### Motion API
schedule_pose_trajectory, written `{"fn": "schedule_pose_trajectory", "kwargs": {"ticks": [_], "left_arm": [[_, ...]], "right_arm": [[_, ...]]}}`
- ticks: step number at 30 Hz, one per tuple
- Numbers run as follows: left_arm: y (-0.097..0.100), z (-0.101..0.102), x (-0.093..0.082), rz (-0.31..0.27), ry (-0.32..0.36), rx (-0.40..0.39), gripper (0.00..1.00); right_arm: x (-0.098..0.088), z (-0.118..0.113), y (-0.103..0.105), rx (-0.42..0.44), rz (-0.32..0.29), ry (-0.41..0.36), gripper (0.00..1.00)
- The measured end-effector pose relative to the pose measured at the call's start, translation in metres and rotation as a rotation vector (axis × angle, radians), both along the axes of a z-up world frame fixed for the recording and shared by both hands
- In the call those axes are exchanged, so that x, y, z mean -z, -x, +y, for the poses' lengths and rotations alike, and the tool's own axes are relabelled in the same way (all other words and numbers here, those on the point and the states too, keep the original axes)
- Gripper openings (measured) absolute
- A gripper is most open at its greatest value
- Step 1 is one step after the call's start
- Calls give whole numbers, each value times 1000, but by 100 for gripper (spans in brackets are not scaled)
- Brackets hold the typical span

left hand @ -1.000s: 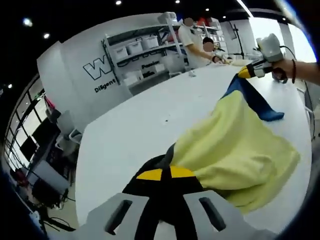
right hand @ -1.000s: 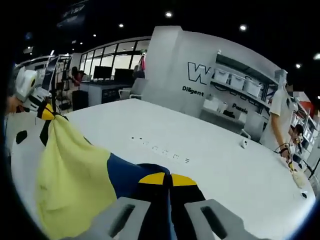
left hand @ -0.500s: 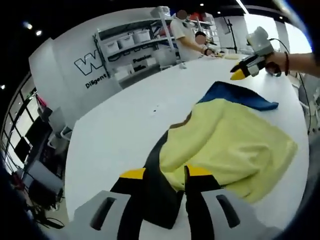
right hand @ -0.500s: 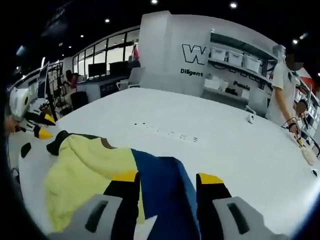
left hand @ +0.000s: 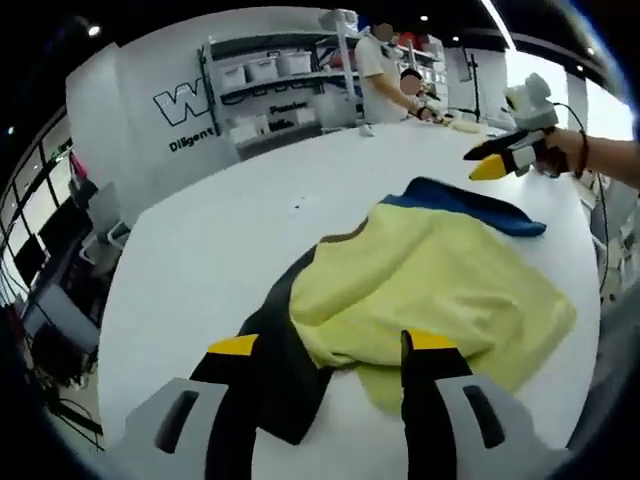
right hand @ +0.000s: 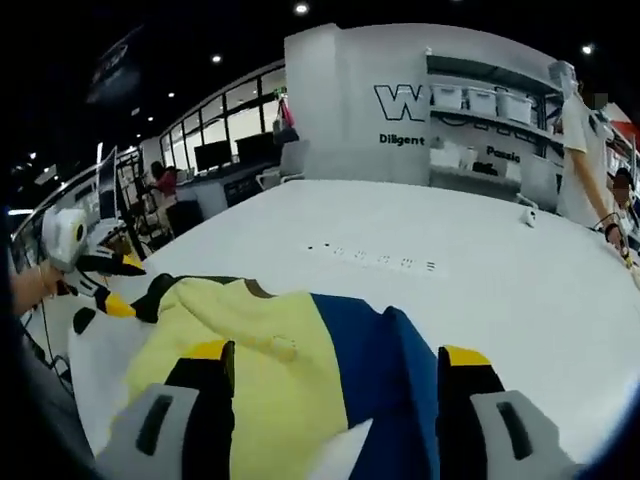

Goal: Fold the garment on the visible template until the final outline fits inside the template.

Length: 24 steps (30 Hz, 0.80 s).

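One garment [left hand: 430,285] lies between two open tools.

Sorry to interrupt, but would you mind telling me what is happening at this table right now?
A person is folding a garment of yellow, blue and black cloth on a white table, with a handheld gripper in each hand. Both grippers are open and hold nothing: the left gripper hangs over the black end, the right gripper over the blue end. The garment lies loosely bunched on the table, not yet a neat fold. Other people stand at the far end, by shelves of bins.
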<state>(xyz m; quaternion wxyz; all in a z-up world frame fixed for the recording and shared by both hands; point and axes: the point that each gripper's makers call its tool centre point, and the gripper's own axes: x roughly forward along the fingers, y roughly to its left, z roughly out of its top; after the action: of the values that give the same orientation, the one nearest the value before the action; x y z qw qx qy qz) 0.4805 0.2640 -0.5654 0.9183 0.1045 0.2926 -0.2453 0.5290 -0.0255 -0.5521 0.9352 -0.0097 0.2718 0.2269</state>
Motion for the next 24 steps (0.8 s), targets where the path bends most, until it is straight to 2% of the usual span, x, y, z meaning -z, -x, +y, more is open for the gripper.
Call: {"fn": "schedule_pose_trajectory", "kwargs": {"ticks": [3,5,8,9,11,16,18,20,22,24], "left_arm": [[4,3,7,19,1,4,54],[10,4,13,33,-32,24,52],[14,8,20,48,-57,2,51],[15,9,22,37,-75,-1,50],[19,5,24,35,-73,11,46],[28,-3,36,69,-79,30,45],[30,-6,39,72,-82,34,44],[30,-7,43,85,-86,34,41],[31,-6,46,100,-95,30,35],[33,-8,48,99,-100,35,33]], "right_arm": [[0,6,8,-22,-14,-12,87],[0,10,13,-34,-19,-24,88],[4,17,26,-43,-15,-37,88],[5,19,30,-46,-15,-39,88],[9,22,38,-52,-5,-42,88],[13,31,56,-53,1,-60,88],[18,35,65,-66,9,-43,88],[23,38,74,-78,16,-24,88],[26,42,82,-87,23,-24,88],[30,43,88,-93,35,-36,88]]}}
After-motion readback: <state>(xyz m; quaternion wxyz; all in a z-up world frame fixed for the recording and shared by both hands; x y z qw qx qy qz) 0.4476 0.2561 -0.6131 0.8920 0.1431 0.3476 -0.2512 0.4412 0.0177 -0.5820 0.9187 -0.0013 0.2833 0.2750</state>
